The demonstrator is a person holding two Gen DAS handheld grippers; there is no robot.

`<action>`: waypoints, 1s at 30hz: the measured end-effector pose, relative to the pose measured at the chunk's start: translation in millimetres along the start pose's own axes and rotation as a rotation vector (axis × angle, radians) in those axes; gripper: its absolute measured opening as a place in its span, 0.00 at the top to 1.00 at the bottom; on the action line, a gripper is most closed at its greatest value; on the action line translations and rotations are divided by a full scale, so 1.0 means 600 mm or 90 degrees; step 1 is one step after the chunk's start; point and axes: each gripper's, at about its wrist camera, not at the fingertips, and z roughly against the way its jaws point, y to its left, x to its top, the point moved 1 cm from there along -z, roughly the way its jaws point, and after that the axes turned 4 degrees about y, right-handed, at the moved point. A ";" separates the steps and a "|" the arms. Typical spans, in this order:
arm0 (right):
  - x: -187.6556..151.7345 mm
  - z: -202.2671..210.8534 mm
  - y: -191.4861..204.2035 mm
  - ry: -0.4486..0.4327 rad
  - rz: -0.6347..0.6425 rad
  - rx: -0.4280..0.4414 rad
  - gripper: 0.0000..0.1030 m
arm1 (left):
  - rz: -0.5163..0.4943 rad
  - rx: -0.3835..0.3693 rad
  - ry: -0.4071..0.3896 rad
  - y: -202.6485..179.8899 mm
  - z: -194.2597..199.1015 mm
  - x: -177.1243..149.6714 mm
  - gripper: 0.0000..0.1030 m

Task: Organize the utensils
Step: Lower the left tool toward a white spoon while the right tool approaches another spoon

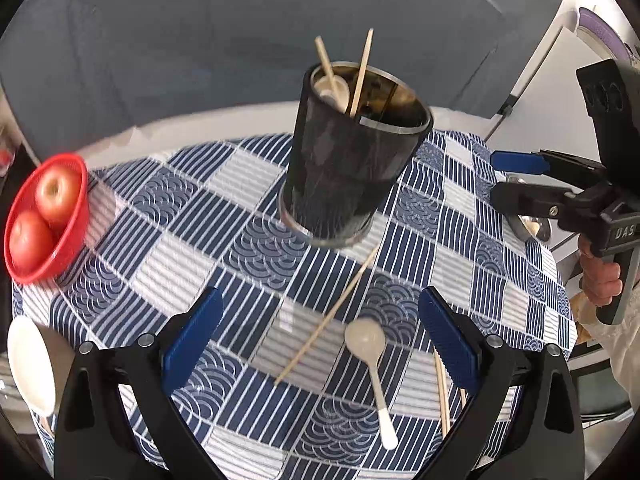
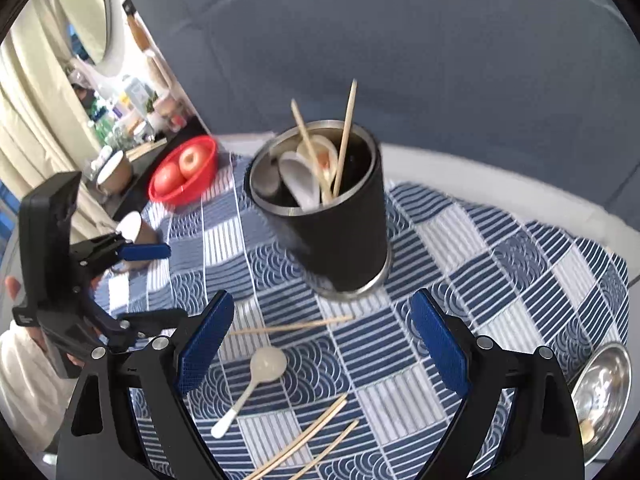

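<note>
A black metal utensil holder (image 1: 348, 160) (image 2: 332, 216) stands mid-table with two chopsticks (image 1: 362, 72) (image 2: 344, 140) and white spoons (image 2: 304, 180) in it. A white plastic spoon (image 1: 370, 360) (image 2: 256, 376) and a single chopstick (image 1: 328, 316) (image 2: 292, 326) lie on the checked cloth in front of it. More chopsticks (image 2: 312, 440) (image 1: 442, 392) lie nearer. My left gripper (image 1: 320, 344) is open above the spoon and chopstick, empty. My right gripper (image 2: 324, 348) is open and empty over the same spot; it also shows at the right edge of the left wrist view (image 1: 504, 176).
A red basket (image 1: 80, 208) (image 2: 204, 168) with two apples sits at the table's left edge. A white bowl (image 1: 32, 364) is near left. A steel bowl (image 2: 604, 388) (image 1: 532, 228) sits at the right edge. A grey sofa is behind the round table.
</note>
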 end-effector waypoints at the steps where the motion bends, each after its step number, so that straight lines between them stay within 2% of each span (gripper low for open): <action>1: -0.004 -0.007 0.002 0.008 0.001 -0.001 0.17 | 0.001 0.003 0.007 0.003 -0.004 -0.008 0.07; 4: -0.018 -0.032 0.014 0.035 0.004 -0.003 0.17 | 0.011 0.006 0.033 0.014 -0.017 -0.029 0.07; 6: -0.027 -0.049 0.023 0.053 0.006 -0.003 0.17 | 0.025 -0.011 0.049 0.021 -0.024 -0.044 0.07; 12: -0.058 -0.101 0.053 0.108 0.008 -0.002 0.17 | 0.033 -0.018 0.072 0.037 -0.036 -0.087 0.07; 21: -0.089 -0.175 0.097 0.192 0.029 -0.021 0.17 | 0.059 -0.002 0.104 0.077 -0.057 -0.150 0.07; 30: -0.103 -0.237 0.129 0.252 0.027 -0.039 0.19 | 0.033 0.008 0.134 0.072 -0.072 -0.187 0.07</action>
